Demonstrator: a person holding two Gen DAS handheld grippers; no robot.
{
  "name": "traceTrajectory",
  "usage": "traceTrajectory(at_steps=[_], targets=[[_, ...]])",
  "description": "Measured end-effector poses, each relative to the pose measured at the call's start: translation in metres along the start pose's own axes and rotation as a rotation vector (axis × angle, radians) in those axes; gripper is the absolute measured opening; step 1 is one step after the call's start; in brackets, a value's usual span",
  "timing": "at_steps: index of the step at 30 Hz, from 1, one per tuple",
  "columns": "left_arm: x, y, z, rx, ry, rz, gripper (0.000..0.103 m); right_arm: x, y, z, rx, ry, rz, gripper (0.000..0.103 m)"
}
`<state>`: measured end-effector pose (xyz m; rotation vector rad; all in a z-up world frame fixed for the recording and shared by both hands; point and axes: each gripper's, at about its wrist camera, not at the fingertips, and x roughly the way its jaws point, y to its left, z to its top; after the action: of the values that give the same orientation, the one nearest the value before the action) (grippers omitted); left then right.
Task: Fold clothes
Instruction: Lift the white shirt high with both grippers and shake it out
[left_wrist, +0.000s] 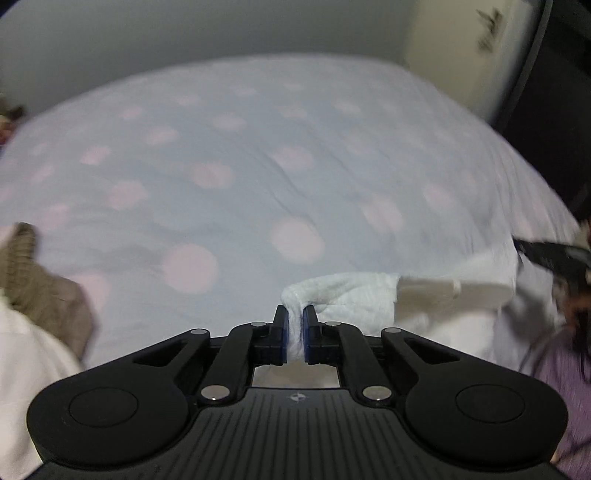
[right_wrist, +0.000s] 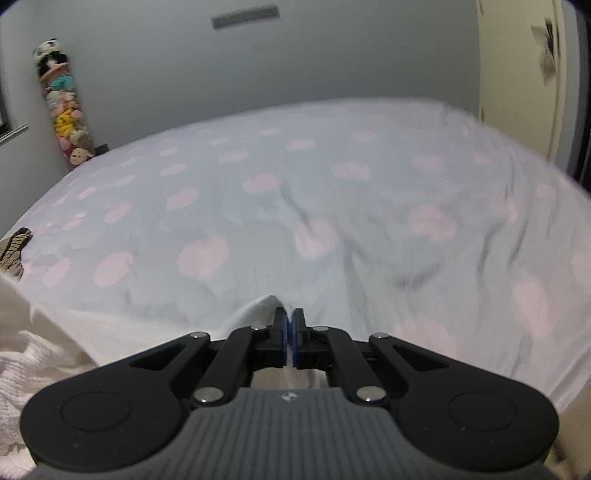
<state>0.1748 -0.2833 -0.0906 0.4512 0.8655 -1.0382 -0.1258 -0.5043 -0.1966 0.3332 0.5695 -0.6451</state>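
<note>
My left gripper (left_wrist: 294, 314) is shut on a bunched edge of a white garment (left_wrist: 354, 291), which stretches to the right over the bed toward my right gripper (left_wrist: 554, 254), seen as a blurred dark shape at the right edge. In the right wrist view my right gripper (right_wrist: 289, 316) is shut on a thin white corner of the same white garment (right_wrist: 255, 312), which hangs down to the left. Both hold the cloth a little above the bedspread.
The bed (left_wrist: 240, 166) is covered by a pale blue spread with pink dots. A brown ribbed garment (left_wrist: 40, 288) and other white clothes (right_wrist: 33, 354) lie at the left. A tube of plush toys (right_wrist: 64, 107) stands by the wall; a door (right_wrist: 524, 74) is at the right.
</note>
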Motion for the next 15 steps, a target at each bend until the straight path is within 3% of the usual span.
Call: traceTrajectory(at_steps=[7, 11, 15], targets=[[-0.129, 0.016, 0.035, -0.048, -0.298, 0.174, 0.005, -0.073, 0.042, 0.103, -0.125, -0.267, 0.057, 0.002], [-0.224, 0.017, 0.048, -0.064, -0.496, 0.256, 0.005, -0.140, 0.081, 0.162, -0.230, -0.486, 0.051, 0.002], [-0.310, 0.004, 0.057, -0.056, -0.669, 0.302, 0.005, -0.211, 0.102, 0.213, -0.231, -0.680, 0.056, 0.002]])
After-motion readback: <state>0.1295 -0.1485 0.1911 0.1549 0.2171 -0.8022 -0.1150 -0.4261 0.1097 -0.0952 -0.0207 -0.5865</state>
